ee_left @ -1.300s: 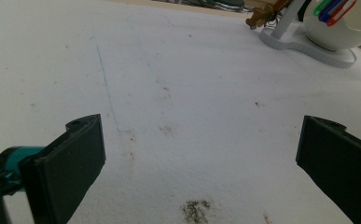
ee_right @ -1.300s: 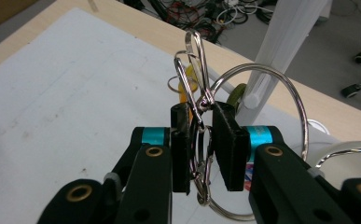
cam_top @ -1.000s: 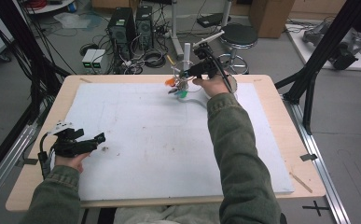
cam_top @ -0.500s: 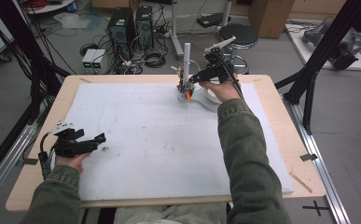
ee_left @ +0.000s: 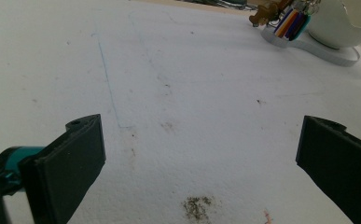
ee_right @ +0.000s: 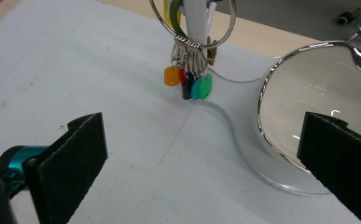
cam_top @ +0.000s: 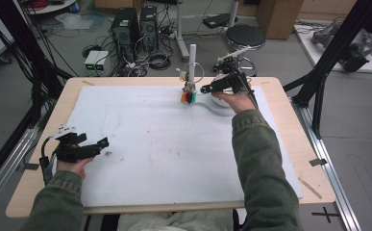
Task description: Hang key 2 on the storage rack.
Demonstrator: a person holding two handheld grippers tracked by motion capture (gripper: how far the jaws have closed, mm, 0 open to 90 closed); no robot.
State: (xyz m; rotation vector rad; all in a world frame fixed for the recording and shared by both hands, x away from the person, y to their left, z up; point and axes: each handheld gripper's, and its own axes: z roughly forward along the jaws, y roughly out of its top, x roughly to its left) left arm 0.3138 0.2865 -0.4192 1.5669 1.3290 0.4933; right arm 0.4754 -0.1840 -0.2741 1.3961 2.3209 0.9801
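I see the key ring [ee_right: 193, 21], a thin metal hoop, hanging around the white post [cam_top: 192, 60] at the far edge of the tabletop [cam_top: 289, 125], right of centre. From it dangles a bunch of small plastic tags [ee_right: 190, 81]: orange, red, blue, black and teal, flat and glossy. The post rises from a curved white base [ee_right: 243, 154], and a round bowl-like dish with a shiny metal rim [ee_right: 267, 93] sits on that base just beside the ring.

My right hand-held gripper [cam_top: 207, 88] is near the tags, released: its black, ribbed jaws have just been opening and now stand wide with nothing between them. My left hand-held gripper [cam_top: 99, 143] rests near the left front edge, also released and empty.

A matte white sheet [cam_top: 164, 144], scuffed and stained, covers the pale wooden tabletop. Beyond it are computer towers [cam_top: 133, 29], tangled cables and a black stool [cam_top: 245, 36] on a grey floor.
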